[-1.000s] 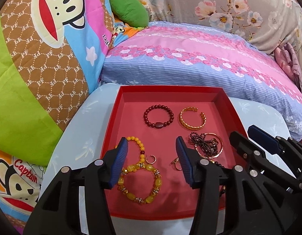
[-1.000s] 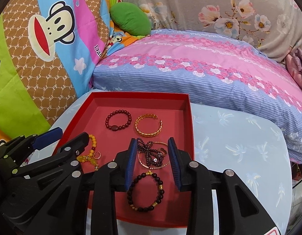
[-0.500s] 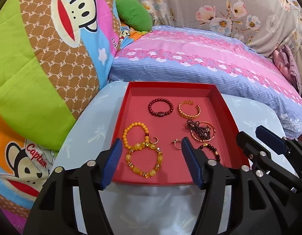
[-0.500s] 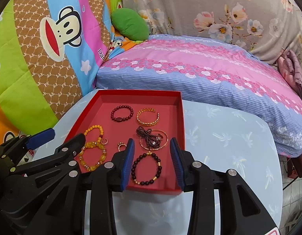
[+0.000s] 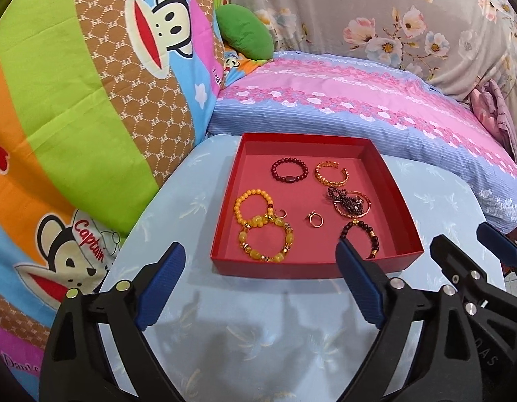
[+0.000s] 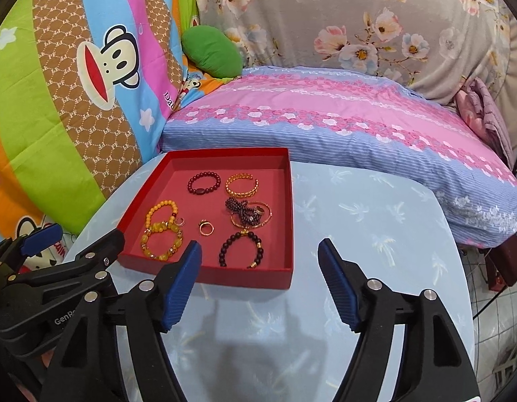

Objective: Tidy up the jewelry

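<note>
A red tray (image 5: pixel 302 267) (image 6: pixel 208 276) sits on a light blue table. In it lie a dark red bead bracelet (image 5: pixel 289 170) (image 6: pixel 204 183), a gold cuff (image 5: pixel 331 173) (image 6: pixel 241 185), two yellow bead bracelets (image 5: pixel 265 236) (image 6: pixel 161 231), a dark bead bracelet (image 5: pixel 362 234) (image 6: pixel 241 247), a tangled dark necklace on a gold bangle (image 5: pixel 350 203) (image 6: pixel 250 215) and small gold rings (image 5: pixel 314 218) (image 6: pixel 206 227). My left gripper (image 5: pixel 258 268) is open and empty, in front of the tray. My right gripper (image 6: pixel 260 269) is open and empty, at the tray's near right corner.
The light blue table (image 5: pixel 258 328) (image 6: pixel 376 234) has a palm pattern. Behind it lie a pink and blue pillow (image 5: pixel 359 100) (image 6: pixel 342 124), a monkey-print quilt (image 5: pixel 74 83) (image 6: pixel 57 83) at left and a green cushion (image 5: pixel 245 35) (image 6: pixel 211 50).
Both grippers have pulled back from over the tray toward the near table edge, and both have opened wider. The jewelry in the tray has not moved.
</note>
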Demonstrator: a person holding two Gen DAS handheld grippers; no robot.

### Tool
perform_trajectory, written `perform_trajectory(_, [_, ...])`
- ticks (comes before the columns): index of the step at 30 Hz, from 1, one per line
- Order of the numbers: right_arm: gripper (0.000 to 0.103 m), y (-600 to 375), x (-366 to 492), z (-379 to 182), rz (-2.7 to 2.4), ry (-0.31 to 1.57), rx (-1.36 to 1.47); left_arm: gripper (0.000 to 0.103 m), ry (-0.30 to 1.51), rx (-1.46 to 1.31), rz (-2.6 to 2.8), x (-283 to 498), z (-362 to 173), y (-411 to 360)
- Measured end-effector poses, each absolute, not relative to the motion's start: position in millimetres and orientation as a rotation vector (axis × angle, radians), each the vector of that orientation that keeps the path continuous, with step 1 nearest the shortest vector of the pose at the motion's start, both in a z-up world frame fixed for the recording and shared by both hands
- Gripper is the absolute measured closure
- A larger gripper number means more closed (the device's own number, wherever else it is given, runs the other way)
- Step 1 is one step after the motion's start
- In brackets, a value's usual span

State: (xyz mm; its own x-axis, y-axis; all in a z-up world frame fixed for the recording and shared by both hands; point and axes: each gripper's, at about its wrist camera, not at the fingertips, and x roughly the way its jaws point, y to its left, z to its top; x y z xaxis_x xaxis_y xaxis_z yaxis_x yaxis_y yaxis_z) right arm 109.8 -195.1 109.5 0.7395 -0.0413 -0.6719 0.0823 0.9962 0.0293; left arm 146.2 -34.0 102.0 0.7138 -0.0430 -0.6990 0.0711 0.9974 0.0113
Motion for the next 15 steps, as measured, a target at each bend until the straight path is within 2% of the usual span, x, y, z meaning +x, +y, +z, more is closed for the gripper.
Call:
perform_trajectory(9, [0.023,-192.2,75.9,107.3,-0.077,0.740,0.072,0.010,0.774,0.040,-0.043,114.1,99.9,-26.2])
perform_trajectory(15, [0.022,-188.9,58.2,102.9,-0.066,0.754,0.079,0.010,0.766,0.043,-0.039,94.7,95.7,-21.5])
